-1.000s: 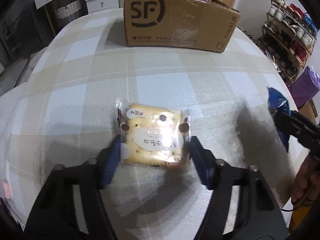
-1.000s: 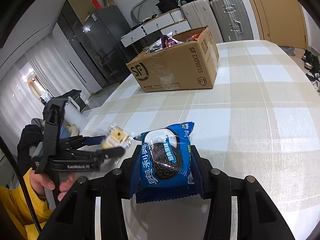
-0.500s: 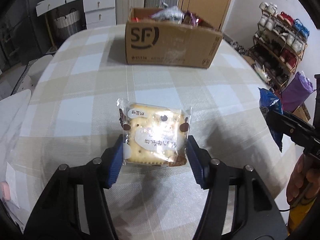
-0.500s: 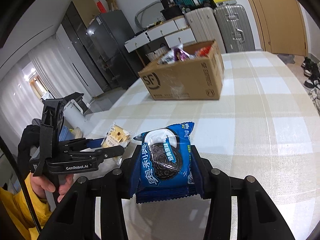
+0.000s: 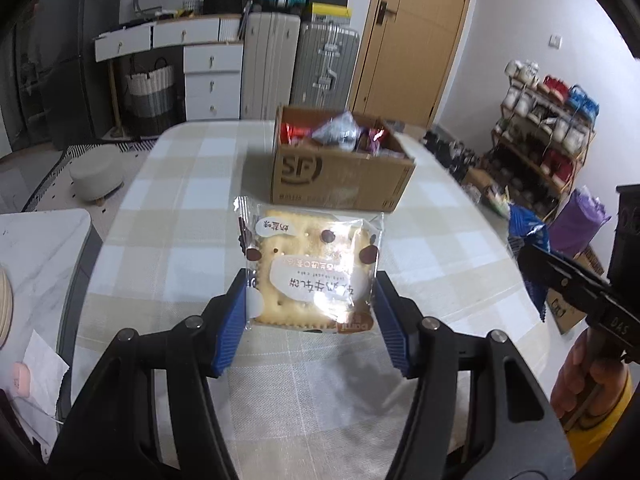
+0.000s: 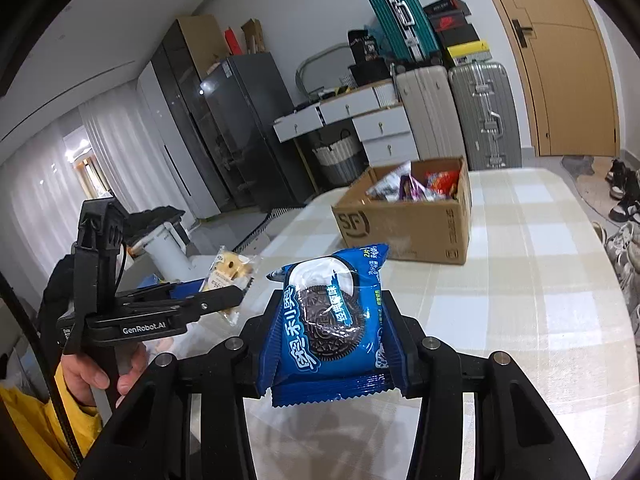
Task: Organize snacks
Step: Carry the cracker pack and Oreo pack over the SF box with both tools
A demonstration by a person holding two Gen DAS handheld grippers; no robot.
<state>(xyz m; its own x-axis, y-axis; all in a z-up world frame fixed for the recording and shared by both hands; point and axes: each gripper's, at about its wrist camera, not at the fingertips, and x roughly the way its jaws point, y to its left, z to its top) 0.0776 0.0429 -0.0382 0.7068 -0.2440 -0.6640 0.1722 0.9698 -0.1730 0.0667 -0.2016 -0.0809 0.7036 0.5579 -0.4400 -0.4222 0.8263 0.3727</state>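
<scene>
Now both grippers ride higher above the table than a second ago, and the cardboard box looks farther off, its contents newly visible from above. Nearest the left wrist camera, the left gripper is clamped by its blue pads on a clear-wrapped cracker packet, held off the surface. The right gripper pinches a blue sandwich-cookie packet between its fingers, also lifted; from the left view this packet shows as a blue edge at the right, beside the person's hand.

Under them spreads the table, oval and covered in a beige-and-white checked cloth. Farther along it, near the far end, sits the cardboard box, open-topped and marked SF, holding a jumble of snack bags in red, silver and purple.

Beyond the table stand a white drawer unit, two upright suitcases with a teal case on top, and a wooden door. A shoe rack lines the right wall, and a dark fridge stands at the left in the right wrist view.
</scene>
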